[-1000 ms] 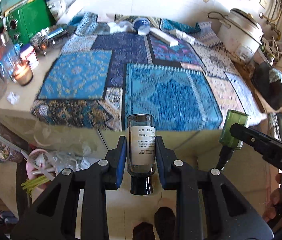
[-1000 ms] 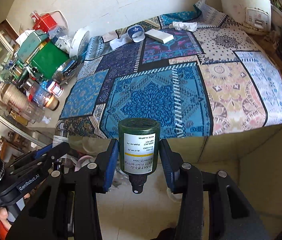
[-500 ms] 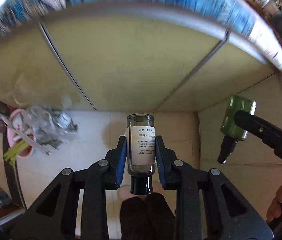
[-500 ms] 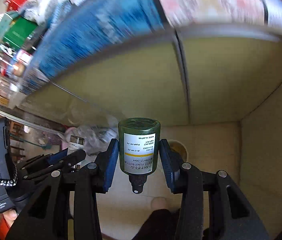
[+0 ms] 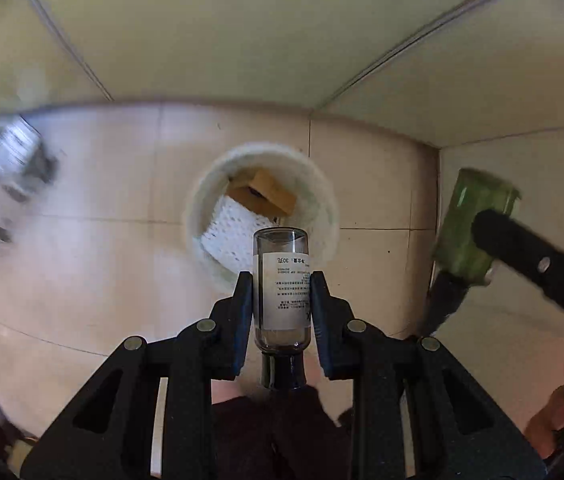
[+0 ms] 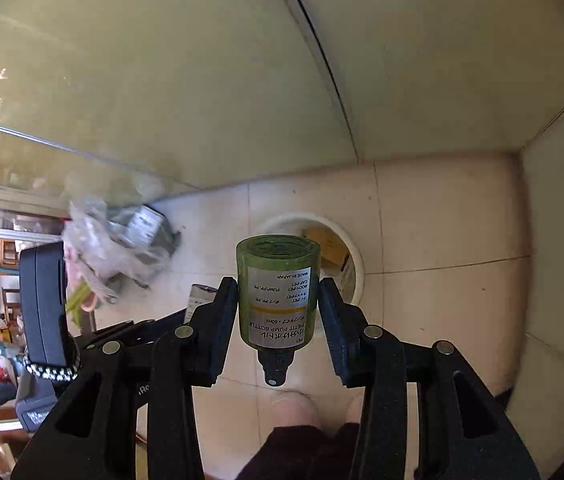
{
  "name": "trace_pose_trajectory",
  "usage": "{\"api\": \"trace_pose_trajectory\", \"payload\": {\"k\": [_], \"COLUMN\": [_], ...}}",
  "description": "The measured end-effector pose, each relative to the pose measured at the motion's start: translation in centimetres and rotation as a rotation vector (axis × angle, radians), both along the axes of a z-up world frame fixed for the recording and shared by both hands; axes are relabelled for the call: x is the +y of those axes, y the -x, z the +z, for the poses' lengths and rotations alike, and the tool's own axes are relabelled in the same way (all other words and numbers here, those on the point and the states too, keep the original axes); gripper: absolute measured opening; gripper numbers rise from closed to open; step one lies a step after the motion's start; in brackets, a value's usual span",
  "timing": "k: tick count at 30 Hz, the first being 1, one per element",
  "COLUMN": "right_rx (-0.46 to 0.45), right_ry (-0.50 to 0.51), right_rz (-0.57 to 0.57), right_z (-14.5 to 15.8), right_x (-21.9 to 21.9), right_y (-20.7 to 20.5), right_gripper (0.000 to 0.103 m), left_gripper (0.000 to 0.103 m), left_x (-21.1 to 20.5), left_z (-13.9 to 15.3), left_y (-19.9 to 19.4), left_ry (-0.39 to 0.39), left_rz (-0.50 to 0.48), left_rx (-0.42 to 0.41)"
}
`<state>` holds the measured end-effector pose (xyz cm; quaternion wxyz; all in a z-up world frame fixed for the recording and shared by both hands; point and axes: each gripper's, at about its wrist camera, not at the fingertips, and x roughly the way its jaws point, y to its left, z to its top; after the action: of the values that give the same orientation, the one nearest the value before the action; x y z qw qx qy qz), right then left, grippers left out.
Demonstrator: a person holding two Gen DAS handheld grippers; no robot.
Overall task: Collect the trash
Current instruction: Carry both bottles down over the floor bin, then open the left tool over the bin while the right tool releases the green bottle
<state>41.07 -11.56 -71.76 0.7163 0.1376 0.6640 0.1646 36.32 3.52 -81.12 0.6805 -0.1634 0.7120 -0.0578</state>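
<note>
Two bottles held over the bin

We grip a clear bottle (image 5: 281,292) in the left gripper (image 5: 281,300) and a green pump bottle (image 6: 277,292) in the right gripper (image 6: 278,300), above the white bin (image 5: 322,200). Only the left view shows its cardboard (image 5: 264,194); only the right shows plastic bags (image 6: 118,240) farther off.

Both grippers, left (image 5: 281,300) and right (image 6: 278,304), angled steeply downward, jaws clamped.
</note>
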Motion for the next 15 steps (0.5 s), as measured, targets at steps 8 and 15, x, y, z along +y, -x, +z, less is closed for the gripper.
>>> {"api": "trace_pose_trajectory", "payload": {"k": [8,15], "right_rx": [0.042,0.062], "right_ry": [0.042,0.048], "right_rz": [0.044,0.073], "right_z": [-9.3,-10.7], "right_x": [2.8,3.2], "right_y": [-0.4,0.0], "right_gripper": [0.038,0.038], "left_gripper": [0.027,0.027], "left_x": [0.3,0.5], "left_z": [-9.7,-10.1], "left_y": [0.0,0.1], "left_ry": [-0.053,-0.051], "left_rz": [-0.019,-0.013], "left_rx": [0.033,0.007]}}
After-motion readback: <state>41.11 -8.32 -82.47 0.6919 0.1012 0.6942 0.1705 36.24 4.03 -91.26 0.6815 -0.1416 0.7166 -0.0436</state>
